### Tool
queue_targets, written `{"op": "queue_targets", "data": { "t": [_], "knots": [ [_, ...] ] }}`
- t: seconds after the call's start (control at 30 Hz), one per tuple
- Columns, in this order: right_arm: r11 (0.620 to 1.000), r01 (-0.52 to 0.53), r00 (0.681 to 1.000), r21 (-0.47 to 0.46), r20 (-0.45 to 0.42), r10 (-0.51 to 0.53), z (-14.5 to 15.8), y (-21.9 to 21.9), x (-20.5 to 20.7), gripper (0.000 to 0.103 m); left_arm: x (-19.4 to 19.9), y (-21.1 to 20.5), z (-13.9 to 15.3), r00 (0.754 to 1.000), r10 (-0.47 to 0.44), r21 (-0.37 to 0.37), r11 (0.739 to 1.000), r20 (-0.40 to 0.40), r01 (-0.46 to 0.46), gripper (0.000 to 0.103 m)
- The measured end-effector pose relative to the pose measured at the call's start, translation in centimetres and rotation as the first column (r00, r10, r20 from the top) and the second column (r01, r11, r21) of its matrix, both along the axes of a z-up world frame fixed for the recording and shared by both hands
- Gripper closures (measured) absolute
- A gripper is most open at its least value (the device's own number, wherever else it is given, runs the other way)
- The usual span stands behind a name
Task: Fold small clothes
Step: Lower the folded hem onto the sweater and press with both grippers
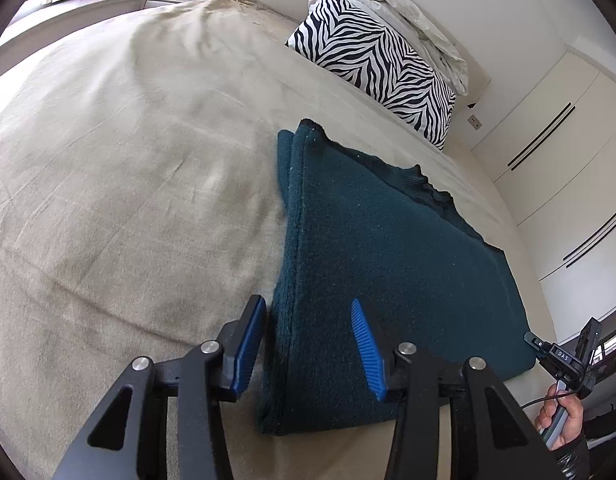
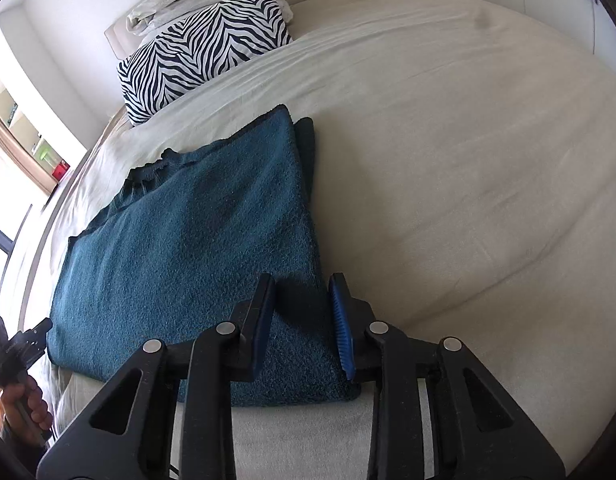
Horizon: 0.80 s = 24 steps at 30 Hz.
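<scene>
A dark teal knitted sweater (image 1: 388,264) lies folded flat on the beige bed cover (image 1: 127,180); it also shows in the right wrist view (image 2: 195,240). My left gripper (image 1: 308,308) is open, its blue-padded fingers straddling the garment's near left edge, just above it. My right gripper (image 2: 301,284) is open, its fingers straddling the near right folded edge. The other gripper, held in a hand, shows at the right edge of the left wrist view (image 1: 564,364) and at the left edge of the right wrist view (image 2: 19,348).
A zebra-print pillow (image 1: 380,64) and crumpled white bedding (image 1: 412,16) lie at the head of the bed, also in the right wrist view (image 2: 199,48). White wardrobe doors (image 1: 556,152) stand beside the bed. The bed cover (image 2: 468,160) spreads wide beside the garment.
</scene>
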State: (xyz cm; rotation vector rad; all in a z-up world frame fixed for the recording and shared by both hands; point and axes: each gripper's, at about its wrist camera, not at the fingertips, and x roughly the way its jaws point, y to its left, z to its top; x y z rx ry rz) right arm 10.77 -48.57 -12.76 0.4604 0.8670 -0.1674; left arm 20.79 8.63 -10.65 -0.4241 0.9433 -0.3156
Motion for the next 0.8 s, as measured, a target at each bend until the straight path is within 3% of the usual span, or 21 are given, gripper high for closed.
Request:
{"op": "queue_targets", "data": {
  "t": [0.33,0.4,0.47,0.8],
  "knots": [
    [1.000,0.014,1.000,-0.015,0.009,-0.014,0.8,0.3,-1.4,0.085,-0.9,-0.2,0.0,1.000,0.017,0.045,0.999,0.025,-0.018,0.058],
    [0.999,0.001,1.000,-0.042,0.004,-0.001,0.8,0.7,-1.3,0.088,-1.0,-0.3,-0.1,1.000,0.016,0.061,0.998,0.020,-0.017,0.081],
    [0.998,-0.007,1.000,-0.061,-0.003,0.006,0.9,0.9,-1.3,0.097,-1.1,-0.4,-0.2,1.000,0.019,0.078,0.997,0.022,-0.021,0.087],
    [0.996,0.018,1.000,-0.091,0.016,-0.016,2.1,1.3,-2.7,0.098,-1.3,-0.2,-0.1,1.000,0.006,0.101,0.995,0.027,-0.008,0.093]
  ]
}}
